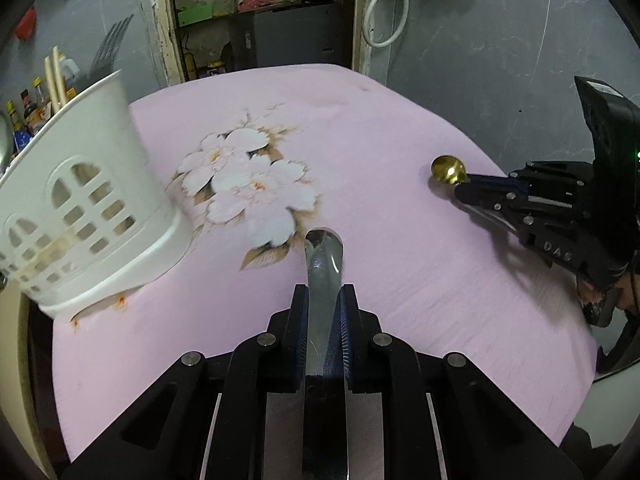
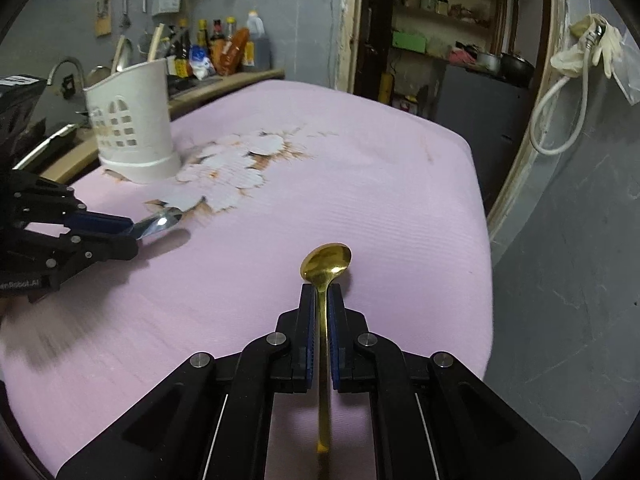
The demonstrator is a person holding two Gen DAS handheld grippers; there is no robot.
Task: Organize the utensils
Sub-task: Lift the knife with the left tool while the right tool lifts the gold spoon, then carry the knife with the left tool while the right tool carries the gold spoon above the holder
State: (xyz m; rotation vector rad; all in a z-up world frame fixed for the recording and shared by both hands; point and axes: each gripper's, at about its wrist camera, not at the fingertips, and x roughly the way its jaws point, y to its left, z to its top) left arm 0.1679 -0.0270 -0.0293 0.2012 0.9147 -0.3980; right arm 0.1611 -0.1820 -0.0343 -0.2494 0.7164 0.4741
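Left gripper: clamped on silver spoon | Right gripper: clamped on gold spoon | Both above pink cloth; white holder apart.

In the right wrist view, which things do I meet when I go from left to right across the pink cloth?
Left gripper holding a silver utensil → white utensil holder → flower print → gold spoon in the right gripper.

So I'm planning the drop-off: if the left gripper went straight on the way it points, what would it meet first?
Probably only the pink cloth; the left gripper, shut on the silver spoon, points past the white holder, which sits to its left.
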